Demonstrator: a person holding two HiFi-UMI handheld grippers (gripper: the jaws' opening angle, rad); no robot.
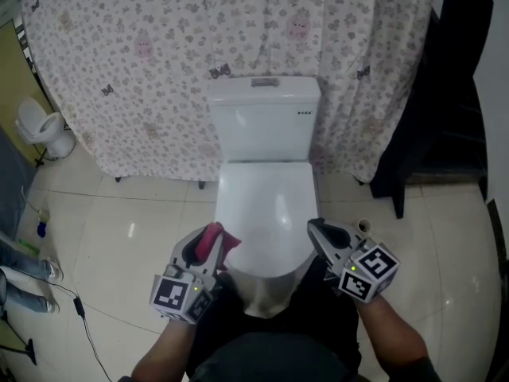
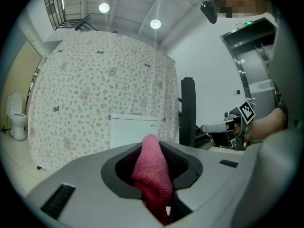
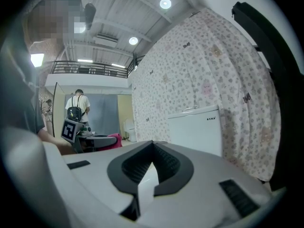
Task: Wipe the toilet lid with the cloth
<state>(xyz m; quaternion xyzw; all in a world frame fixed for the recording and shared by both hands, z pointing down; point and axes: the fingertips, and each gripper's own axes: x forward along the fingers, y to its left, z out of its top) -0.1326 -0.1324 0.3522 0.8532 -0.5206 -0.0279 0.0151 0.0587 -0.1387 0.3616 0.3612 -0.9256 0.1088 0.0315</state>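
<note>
A flowered curtain [image 1: 159, 70] hangs across the back, and in front of it a white toilet [image 1: 264, 126] stands on the tiled floor [image 1: 135, 213], its tank against the curtain. The toilet lid [image 1: 266, 205] is down and bare. Its long axis runs straight away from the person, from the near rounded edge to the tank.

The left gripper [image 1: 205, 249] hangs at the lid's near left corner. The right gripper [image 1: 316, 229] hangs at the near right corner. The two are about level, one on either side of the lid's front.

The left fingers are pinched on the pink cloth [image 1: 218, 241], which stands up in a fold between them. The right fingers are pressed together at their tips with nothing between them.

The lid lies ahead of the cloth and a little to its right, so the left hand is placed to do the wiping. The views do not show whether the cloth touches the lid yet.
</note>
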